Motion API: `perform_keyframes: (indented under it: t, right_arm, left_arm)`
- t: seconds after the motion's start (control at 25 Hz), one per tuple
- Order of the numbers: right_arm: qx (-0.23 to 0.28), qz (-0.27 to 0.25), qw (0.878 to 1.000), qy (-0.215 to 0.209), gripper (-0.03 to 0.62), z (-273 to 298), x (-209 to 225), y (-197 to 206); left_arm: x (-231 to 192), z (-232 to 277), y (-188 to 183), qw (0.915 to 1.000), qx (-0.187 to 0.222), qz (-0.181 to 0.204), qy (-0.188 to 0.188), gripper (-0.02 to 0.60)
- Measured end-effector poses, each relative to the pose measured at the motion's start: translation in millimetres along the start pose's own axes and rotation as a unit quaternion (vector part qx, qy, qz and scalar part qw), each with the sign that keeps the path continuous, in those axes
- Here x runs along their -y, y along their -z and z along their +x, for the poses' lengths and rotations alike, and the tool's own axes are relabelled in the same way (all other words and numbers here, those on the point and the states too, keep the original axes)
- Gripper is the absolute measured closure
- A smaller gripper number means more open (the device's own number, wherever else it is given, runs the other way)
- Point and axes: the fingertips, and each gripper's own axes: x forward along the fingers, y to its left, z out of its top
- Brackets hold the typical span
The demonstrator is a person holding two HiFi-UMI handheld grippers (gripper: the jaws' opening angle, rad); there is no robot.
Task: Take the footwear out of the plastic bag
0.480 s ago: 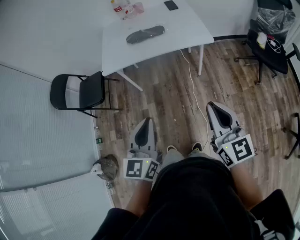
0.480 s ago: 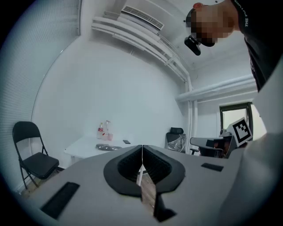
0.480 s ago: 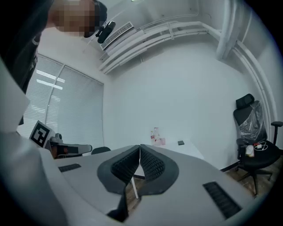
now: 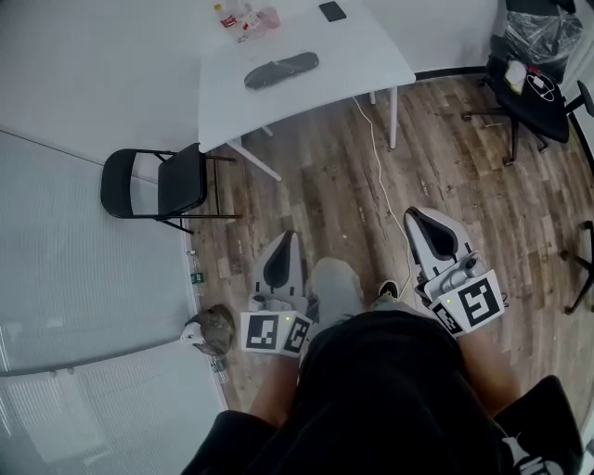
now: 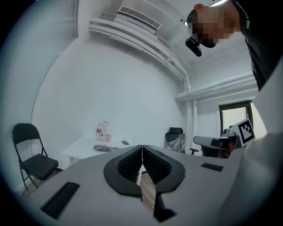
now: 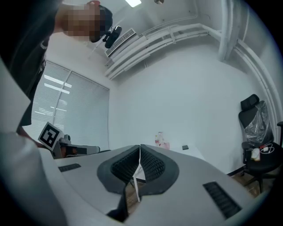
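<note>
Footwear (image 4: 281, 70) is lying on the white worktop (image 4: 362, 51) at the top of the head view. It is a long dark shape, probably showing through the plastic bag (image 4: 306, 62), though it is too small here to be sure. Bottles (image 4: 243, 17) and a phone (image 4: 332, 11) are sitting near it on the same worktop. Well apart from these, the person is holding the left claw (image 4: 289, 237) and the right claw (image 4: 414, 213) over the wooden floor (image 4: 325, 186), both pointing toward the worktop. A folding chair (image 4: 158, 184) is standing at the left and an office chair (image 4: 534, 83) at the right. A white cable (image 4: 380, 181) is trailing across the floor.

In the left gripper view, the left claw's jaws are pressing together with nothing between them. The worktop with the footwear and bottles is showing far beyond them, and the right claw is showing at the right.

In the right gripper view, the right claw's jaws are likewise meeting on nothing. The bottles and phone are showing beyond them, and the left claw is peeking in at the left.
</note>
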Motion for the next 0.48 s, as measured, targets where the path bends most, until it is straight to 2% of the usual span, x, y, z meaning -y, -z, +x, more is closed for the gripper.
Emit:
perform_keyframes:
  t: [0.08,0.16,0.28,0.36,0.48]
  right_arm:
    - [0.001,-0.028,0.999,-0.020,0.574,-5,-5,-5]
    - [-0.001,-0.075,0.995,-0.072,0.576,-11,-24,-9]
    - [-0.039,-0.150,0.976,-0.155,0.576,-19,-52,3]
    - [-0.050,-0.138,0.974,-0.172,0.576,-18,-55,8]
    - [-0.032,-0.098,0.981,-0.162,0.576,-17,-48,2]
  left_arm:
    - [2,-1,2,1.0000,-0.001,-0.004,-0.003,0.558]
    - [7,-3,4,1.0000,-0.004,-0.005,-0.002,0.558]
    - [16,1,7,1.0000,-0.004,-0.005,0.008,0.558]
    - [19,3,9,0.9999,-0.003,-0.002,0.014,0.558]
    - [23,7,10,0.9998,-0.001,0.002,0.020,0.558]
